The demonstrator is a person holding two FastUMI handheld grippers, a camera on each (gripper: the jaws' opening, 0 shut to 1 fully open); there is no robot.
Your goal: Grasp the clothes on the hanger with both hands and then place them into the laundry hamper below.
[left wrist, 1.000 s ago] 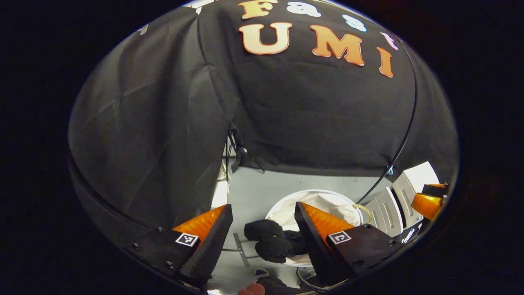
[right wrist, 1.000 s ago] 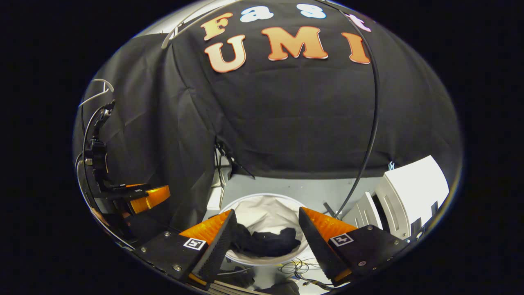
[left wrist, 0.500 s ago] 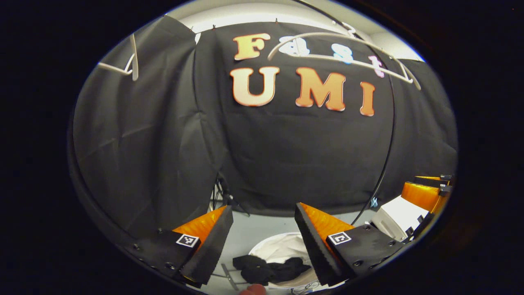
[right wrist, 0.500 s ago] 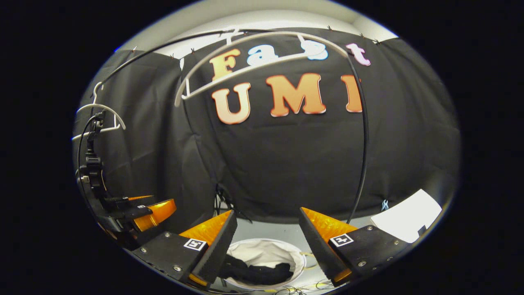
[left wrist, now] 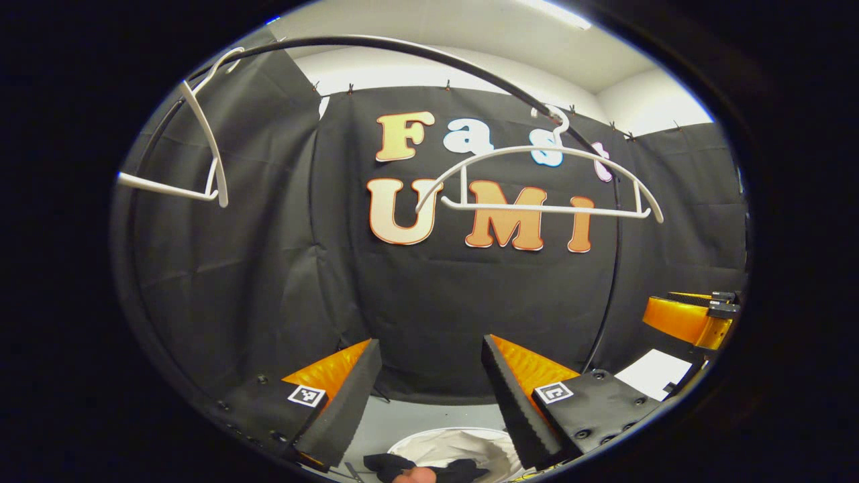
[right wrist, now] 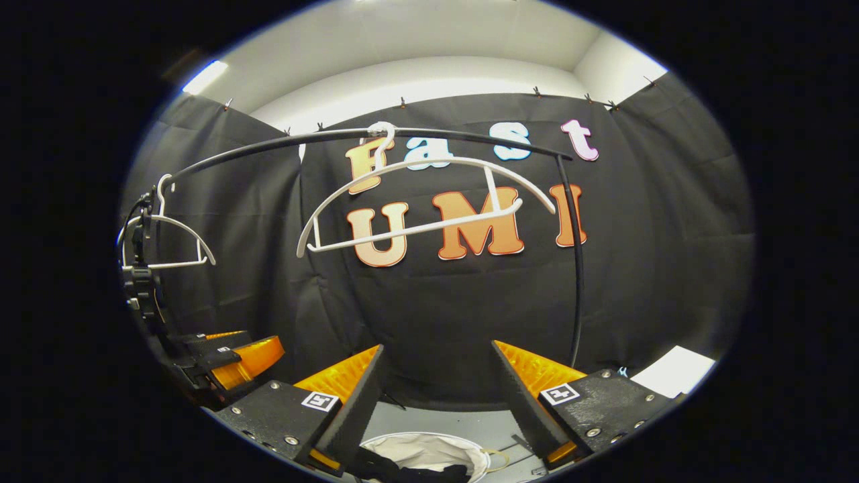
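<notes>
Far left in my left gripper view, one bare white hanger (left wrist: 201, 157) hangs off the black rail (left wrist: 429, 57), turned nearly edge-on; nothing is draped on it. To its right, a second hanger (left wrist: 543, 184) faces me square, also bare, its hook over the same rail. I judge both are empty because the clothes have already gone down.

My left gripper (left wrist: 429, 396) sits low in front with its jaws spread wide and nothing between them. Through the gap, at the bottom, the white hamper (left wrist: 486, 446) stands on the floor below the rail, and the dark clothes (left wrist: 386, 464) lie heaped at its near rim, part of the heap possibly draped over the edge; I cannot tell how much is fully inside. Far right, the tip of my other gripper shows at the edge.

In my right gripper view the left gripper's body sits at the far left, under the edge-on hanger. The square hanger (right wrist: 429, 201) hangs centre. My right gripper (right wrist: 436, 402) is also wide open and empty, pointing at the cloth wall, above the hamper (right wrist: 429, 453) with the clothes (right wrist: 439, 473) inside its near wall.

Both jaws are free because there is nothing left to hold; the task looks finished, bar tucking in any overhang.
</notes>
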